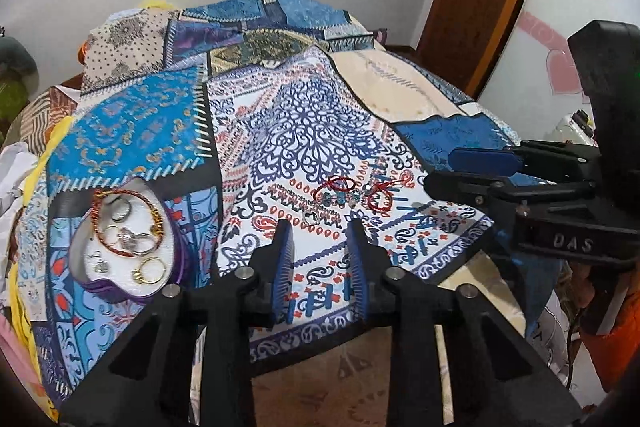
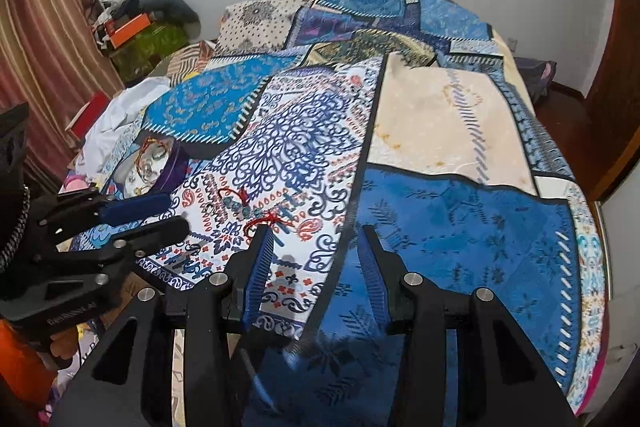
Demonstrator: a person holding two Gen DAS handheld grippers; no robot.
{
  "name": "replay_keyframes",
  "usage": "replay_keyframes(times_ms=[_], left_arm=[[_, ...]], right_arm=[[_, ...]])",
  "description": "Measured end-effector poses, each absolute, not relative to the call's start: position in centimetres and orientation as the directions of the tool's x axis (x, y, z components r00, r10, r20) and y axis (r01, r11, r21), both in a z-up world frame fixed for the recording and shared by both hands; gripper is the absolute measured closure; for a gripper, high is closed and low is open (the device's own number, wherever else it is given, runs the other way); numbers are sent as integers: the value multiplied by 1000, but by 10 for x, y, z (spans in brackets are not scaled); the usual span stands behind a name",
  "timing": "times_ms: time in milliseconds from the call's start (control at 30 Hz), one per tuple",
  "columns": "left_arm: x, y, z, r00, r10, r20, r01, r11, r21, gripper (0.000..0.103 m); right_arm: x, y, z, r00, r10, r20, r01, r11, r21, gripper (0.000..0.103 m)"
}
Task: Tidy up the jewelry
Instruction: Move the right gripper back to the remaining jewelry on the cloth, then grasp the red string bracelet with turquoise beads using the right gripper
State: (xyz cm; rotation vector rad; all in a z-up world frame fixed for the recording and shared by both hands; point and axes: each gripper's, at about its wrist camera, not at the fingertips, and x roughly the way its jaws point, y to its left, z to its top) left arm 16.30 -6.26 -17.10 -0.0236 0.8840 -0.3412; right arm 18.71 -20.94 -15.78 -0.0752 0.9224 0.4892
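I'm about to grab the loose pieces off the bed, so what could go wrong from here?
1. The small ring lies flat on the soft patterned bedspread just ahead of the left gripper; the fingers may pinch fabric with it.
2. The beaded red-cord bracelet has loose loops that might snag or drag the ring.
3. The heart-shaped box already looks crowded, so added pieces could tangle.

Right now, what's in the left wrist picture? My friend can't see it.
The left hand-held gripper, jaws apart and holding nothing, hangs over a patterned bedspread just short of a small ring and a red beaded bracelet. A heart-shaped box of rings and bangles sits to the left; the right hand-held gripper reaches in from the right.
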Motion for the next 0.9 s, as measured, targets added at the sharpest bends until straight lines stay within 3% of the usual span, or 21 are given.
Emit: replay_keyframes(times_ms=[367, 500, 900], left_arm=[[179, -61, -186, 570, -330, -752, 270, 940, -207, 84], [180, -62, -189, 579, -323, -748, 265, 943, -202, 94], [167, -41, -179, 610, -301, -733, 215, 953, -213, 94]], right_arm=[[192, -199, -166, 470, 388, -792, -469, 871, 148, 63], [192, -193, -165, 474, 391, -789, -486, 863, 136, 63], [197, -165, -167, 433, 431, -792, -549, 823, 147, 63]])
